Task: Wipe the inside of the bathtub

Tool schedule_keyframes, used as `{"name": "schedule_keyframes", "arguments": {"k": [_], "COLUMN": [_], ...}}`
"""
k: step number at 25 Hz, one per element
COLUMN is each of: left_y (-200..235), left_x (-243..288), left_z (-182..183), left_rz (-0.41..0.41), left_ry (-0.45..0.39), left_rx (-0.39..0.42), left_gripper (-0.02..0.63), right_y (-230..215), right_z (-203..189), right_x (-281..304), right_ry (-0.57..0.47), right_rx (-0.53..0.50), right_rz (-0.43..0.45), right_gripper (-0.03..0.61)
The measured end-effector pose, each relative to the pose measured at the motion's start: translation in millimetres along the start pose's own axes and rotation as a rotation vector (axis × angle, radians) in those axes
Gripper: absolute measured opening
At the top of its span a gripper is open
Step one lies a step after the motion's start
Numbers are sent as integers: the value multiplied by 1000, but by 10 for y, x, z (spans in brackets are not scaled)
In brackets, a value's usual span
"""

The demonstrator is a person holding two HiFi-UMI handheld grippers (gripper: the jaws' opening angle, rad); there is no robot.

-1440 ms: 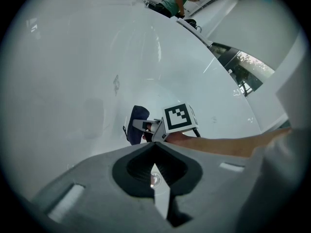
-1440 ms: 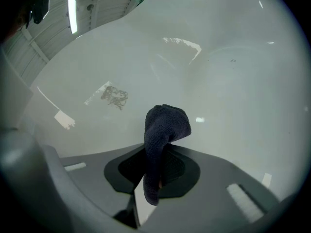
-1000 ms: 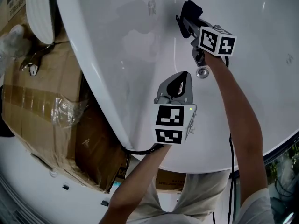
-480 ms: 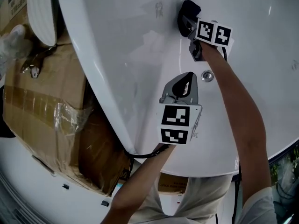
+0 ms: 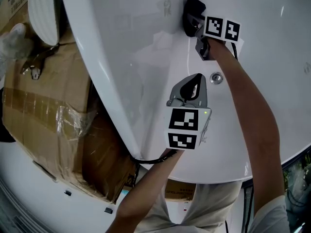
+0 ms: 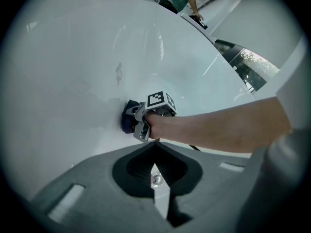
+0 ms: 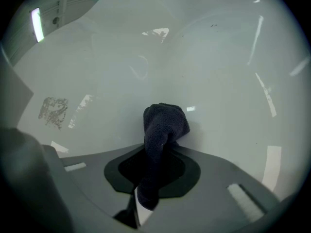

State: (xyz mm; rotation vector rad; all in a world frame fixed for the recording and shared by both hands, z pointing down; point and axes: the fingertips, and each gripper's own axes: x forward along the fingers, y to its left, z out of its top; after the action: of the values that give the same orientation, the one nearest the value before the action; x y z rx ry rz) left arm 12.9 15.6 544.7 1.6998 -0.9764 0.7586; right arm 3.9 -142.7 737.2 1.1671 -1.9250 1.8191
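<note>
glossy white bathtub (image 5: 121, 47) wall fills my views. glare hides which parts are wiped, so i'd judge the job as mid-way at best. a grey mark (image 7: 53, 111) still shows beyond the drain (image 5: 215, 78). my right gripper (image 7: 141, 198) is clamped on the dark cloth (image 7: 163, 125), pressed to the wall beyond the drain. my left gripper (image 6: 155, 188) hovers just this side of the drain, jaws pinched together, empty.

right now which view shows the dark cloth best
The right gripper view: the dark cloth sits centre frame, clamped in the tongs and pressed against the bathtub. The head view shows only a small dark lump beyond the right gripper; the left gripper view, a distant sliver.
</note>
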Motion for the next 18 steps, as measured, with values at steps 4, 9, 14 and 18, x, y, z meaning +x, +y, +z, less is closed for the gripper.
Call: {"name": "schedule_keyframes", "arguments": {"k": [4,9,14,18], "left_y": [-34,17,9,-1], "left_x": [-43,-84,-159,-189], "left_z": [15,49,69,89], "left_rz": [-6,12,15,16], "left_ry": [-2,-11,-20,-32], "left_rx": [0,-23,-35,-51], "left_gripper": [-2,-2,-2,-2], "right_y": [121,348,476,630], "right_z": [-22,-29,-29,10], "right_x": [-20,-41,-93,-170], "right_ry": [8,7,12,6], "right_rx": [-6,-27,-37,-51], "right_rz": [29,80,97,134], "right_gripper": [51,49,49,48]}}
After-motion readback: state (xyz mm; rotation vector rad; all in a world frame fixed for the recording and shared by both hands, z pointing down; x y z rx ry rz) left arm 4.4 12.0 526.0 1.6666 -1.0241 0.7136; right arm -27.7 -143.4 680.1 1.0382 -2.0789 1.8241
